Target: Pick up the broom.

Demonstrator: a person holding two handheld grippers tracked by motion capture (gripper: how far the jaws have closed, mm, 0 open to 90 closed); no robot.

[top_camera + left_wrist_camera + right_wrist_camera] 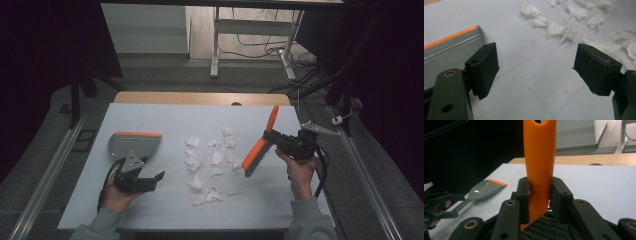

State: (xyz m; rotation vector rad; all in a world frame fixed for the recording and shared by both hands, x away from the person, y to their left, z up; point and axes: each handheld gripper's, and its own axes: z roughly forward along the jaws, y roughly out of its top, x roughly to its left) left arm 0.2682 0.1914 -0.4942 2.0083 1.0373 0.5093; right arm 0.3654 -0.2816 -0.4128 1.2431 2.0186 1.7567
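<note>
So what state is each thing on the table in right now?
Brush: gripped by the handle, tilted, bristles on the table.
Dustpan: lying flat, not held.
Paper scraps: scattered loose.
Left gripper: open, holding nothing.
Right gripper: shut on the brush.

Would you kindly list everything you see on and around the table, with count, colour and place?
Brush: one, orange with dark bristles, tilted over the table's right half, handle clamped in the right tool.
Dustpan: one, grey with an orange lip, lying on the table's left half.
Paper scraps: a dozen or more, white, crumpled, scattered mid-table between dustpan and brush.
Table: one, white top with a wooden far edge.
Desk frame: one, white legs, on the floor behind the table, cables beside it.
Left tool: black, jaws open and empty, just in front of the dustpan.
Right tool: black, shut on the brush handle.
Hands: two, entering from the near edge, one per tool.
</note>
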